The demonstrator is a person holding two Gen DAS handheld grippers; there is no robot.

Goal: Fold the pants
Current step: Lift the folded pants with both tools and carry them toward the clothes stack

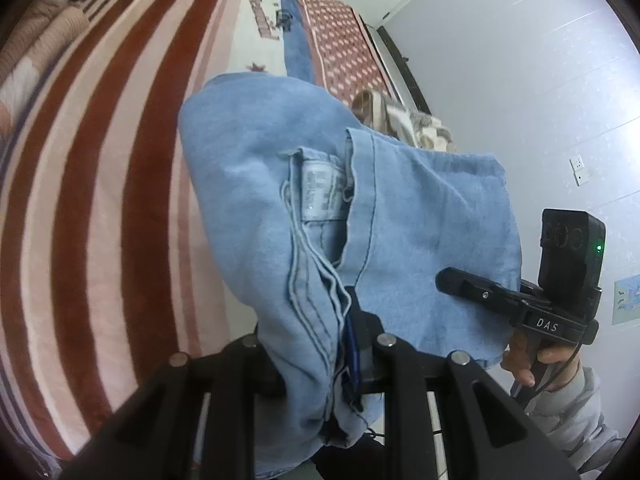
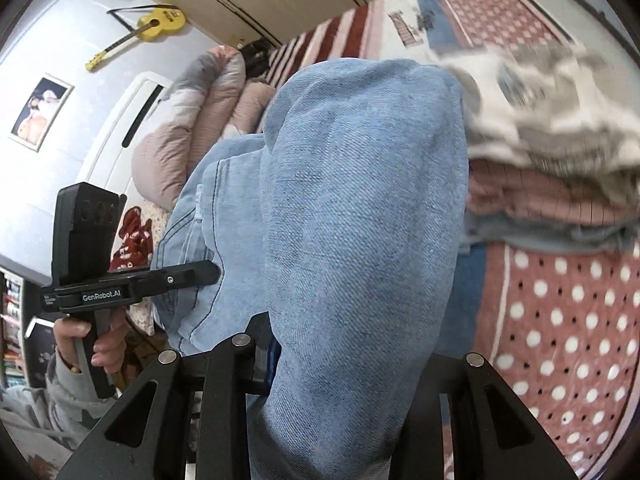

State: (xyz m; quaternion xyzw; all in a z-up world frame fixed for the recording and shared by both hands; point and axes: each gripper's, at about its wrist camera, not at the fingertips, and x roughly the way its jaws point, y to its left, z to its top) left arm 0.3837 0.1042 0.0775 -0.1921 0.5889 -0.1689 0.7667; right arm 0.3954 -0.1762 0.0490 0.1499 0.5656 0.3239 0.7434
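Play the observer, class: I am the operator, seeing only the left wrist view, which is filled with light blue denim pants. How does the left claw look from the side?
Observer: In the right wrist view, the left claw is shut on an edge of the light blue denim pants.
Operator: Any lettering on it?
Observer: Its side reads GenRobot.AI.
Operator: What is on the wall behind it?
Observer: A yellow guitar hangs there.
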